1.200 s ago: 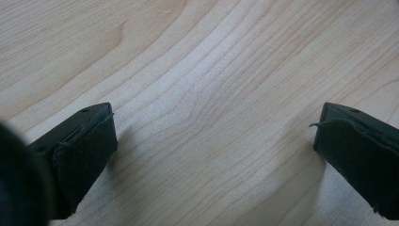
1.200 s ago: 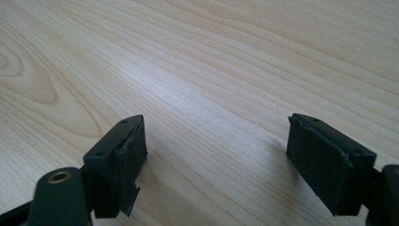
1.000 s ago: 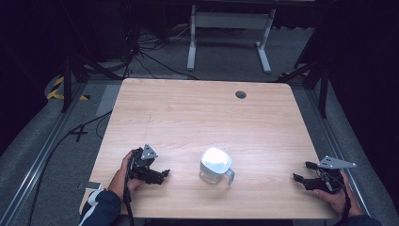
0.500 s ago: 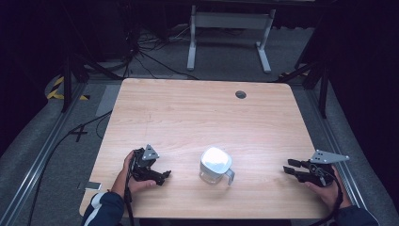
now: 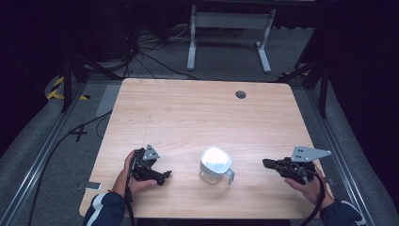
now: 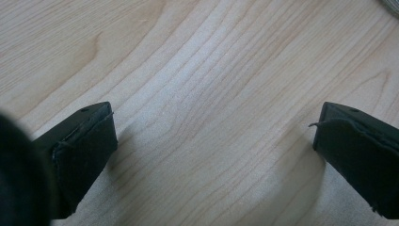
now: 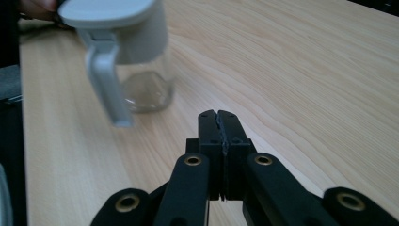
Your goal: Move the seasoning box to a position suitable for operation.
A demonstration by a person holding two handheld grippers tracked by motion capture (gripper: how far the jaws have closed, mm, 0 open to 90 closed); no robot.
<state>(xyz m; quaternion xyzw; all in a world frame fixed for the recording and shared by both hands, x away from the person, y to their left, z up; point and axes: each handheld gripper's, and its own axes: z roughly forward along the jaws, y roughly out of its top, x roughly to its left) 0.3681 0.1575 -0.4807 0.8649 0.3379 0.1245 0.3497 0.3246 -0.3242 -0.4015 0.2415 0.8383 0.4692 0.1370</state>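
A wooden table (image 5: pixel 197 113) takes up the middle of the high view. A jug (image 5: pixel 215 165) with a white lid and a clear body stands near the bottom middle of that view. Its handle points to the lower right.

The left gripper (image 5: pixel 164 175) rests at the lower left of the high view, held in the person's left hand (image 5: pixel 129 176). It lies a little way left of the jug and does not touch it. In the left gripper view its 2 black jaws stand wide apart, 1 at the lower left and 1 at the lower right, with bare wood between them. It holds nothing.

The right gripper (image 5: pixel 266 163) sits at the lower right of the high view, in the right hand (image 5: pixel 306 184). It points left at the jug, with a gap between them. In the right gripper view (image 7: pixel 219 117) its 2 jaws are pressed flat together in the lower middle. They have just been closing, and nothing is between them. The jug (image 7: pixel 127 52) shows in the upper left of that view, handle toward the camera.
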